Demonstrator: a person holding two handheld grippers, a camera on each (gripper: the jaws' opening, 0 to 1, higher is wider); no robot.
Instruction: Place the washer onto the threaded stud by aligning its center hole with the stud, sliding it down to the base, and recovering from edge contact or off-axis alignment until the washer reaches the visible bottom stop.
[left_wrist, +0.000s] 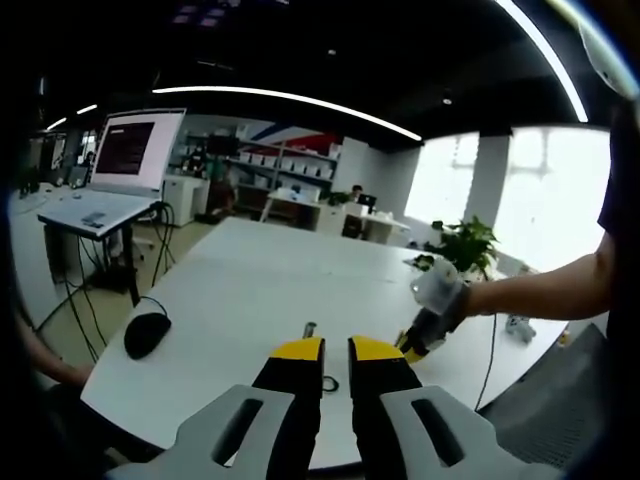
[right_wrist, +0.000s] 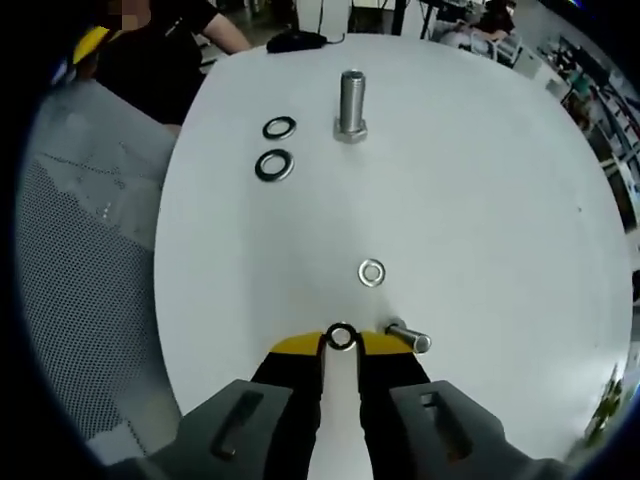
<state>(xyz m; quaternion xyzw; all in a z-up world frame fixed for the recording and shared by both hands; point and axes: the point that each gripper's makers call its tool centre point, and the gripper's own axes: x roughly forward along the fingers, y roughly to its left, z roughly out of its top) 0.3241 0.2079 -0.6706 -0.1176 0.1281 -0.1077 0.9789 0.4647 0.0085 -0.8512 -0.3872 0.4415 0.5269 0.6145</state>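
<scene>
1. Right gripper (right_wrist: 341, 345): jaws nearly closed, pinching a dark washer (right_wrist: 341, 337) at the tips, low over the white table (right_wrist: 480, 200).
2. Just right of the tips, a small bolt (right_wrist: 409, 337) lies on its side.
3. A bit farther, a silver washer (right_wrist: 372, 271) lies flat, apart from the bolt.
4. Far end: the big threaded stud (right_wrist: 351, 104) stands upright on its hex base; two dark washers (right_wrist: 274, 165) (right_wrist: 279, 127) lie to its left, none on the stud.
5. Left gripper (left_wrist: 337, 352): jaws close together, narrow gap, nothing seen between them.
6. Beyond it, the other gripper (left_wrist: 418, 340) in a person's hand (left_wrist: 440, 290).
7. Mouse (left_wrist: 147, 333) near the table's left edge; monitor (left_wrist: 138, 150) on a desk and a plant (left_wrist: 465, 245) far behind.
</scene>
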